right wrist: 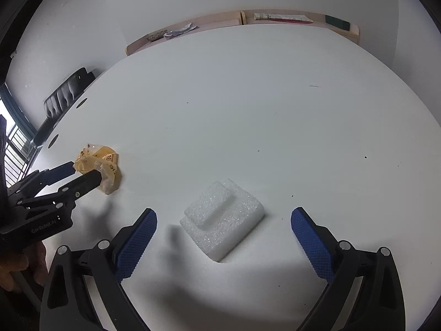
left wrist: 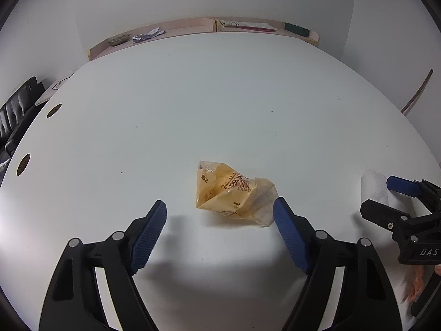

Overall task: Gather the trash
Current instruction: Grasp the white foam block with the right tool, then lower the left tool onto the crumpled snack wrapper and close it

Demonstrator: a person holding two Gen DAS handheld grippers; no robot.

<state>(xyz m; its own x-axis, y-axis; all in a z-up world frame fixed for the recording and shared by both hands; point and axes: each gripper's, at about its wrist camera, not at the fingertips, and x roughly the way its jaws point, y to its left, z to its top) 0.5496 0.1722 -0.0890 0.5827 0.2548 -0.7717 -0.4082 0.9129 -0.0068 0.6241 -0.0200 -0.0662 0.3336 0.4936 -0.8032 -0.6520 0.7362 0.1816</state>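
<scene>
The left gripper (left wrist: 220,215) hangs low over the white table (left wrist: 193,96), jaws spread wide, with a crumpled yellow wrapper (left wrist: 234,191) lying just ahead between its fingertips, one pad near its edge. Beside it, the right gripper (right wrist: 223,220) is equally wide over a white foam block (right wrist: 222,219). Far back, a shelf (left wrist: 179,27) holds scraps.

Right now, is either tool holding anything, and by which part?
Nothing is held. The left tool is open around the wrapper; the right tool is open around the foam block.
</scene>
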